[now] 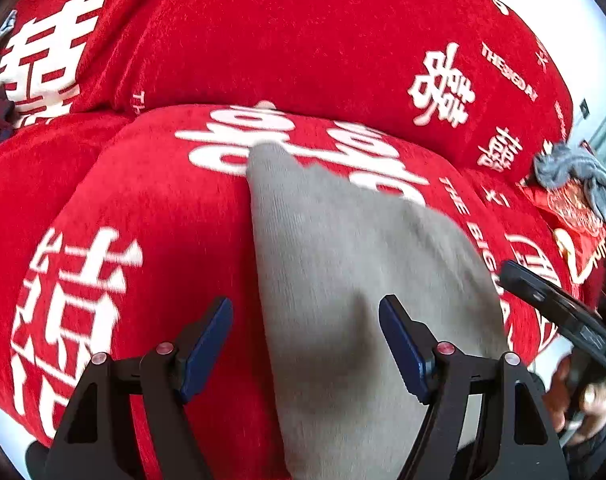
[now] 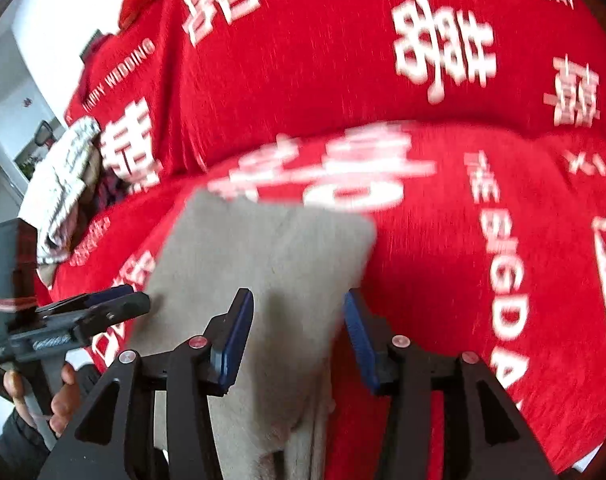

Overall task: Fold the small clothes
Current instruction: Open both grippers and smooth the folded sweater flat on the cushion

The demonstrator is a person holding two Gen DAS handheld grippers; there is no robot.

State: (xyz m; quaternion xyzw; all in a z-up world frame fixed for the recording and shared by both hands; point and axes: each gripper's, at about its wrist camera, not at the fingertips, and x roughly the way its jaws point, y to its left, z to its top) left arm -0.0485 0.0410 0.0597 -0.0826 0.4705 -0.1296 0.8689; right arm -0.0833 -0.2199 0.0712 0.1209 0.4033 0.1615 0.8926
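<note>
A small grey garment lies on the red sofa cover with white lettering. It also shows in the right wrist view. My left gripper is open, its jaws wide apart over the cloth's near part. My right gripper is open, its jaws on either side of a raised part of the cloth. The right gripper shows at the right edge of the left wrist view. The left gripper shows at the left of the right wrist view. Whether either touches the cloth I cannot tell.
A blue-grey bundle of cloth lies on a red packet at the far right. A white patterned pile of clothes sits at the sofa's left end. The red backrest rises behind.
</note>
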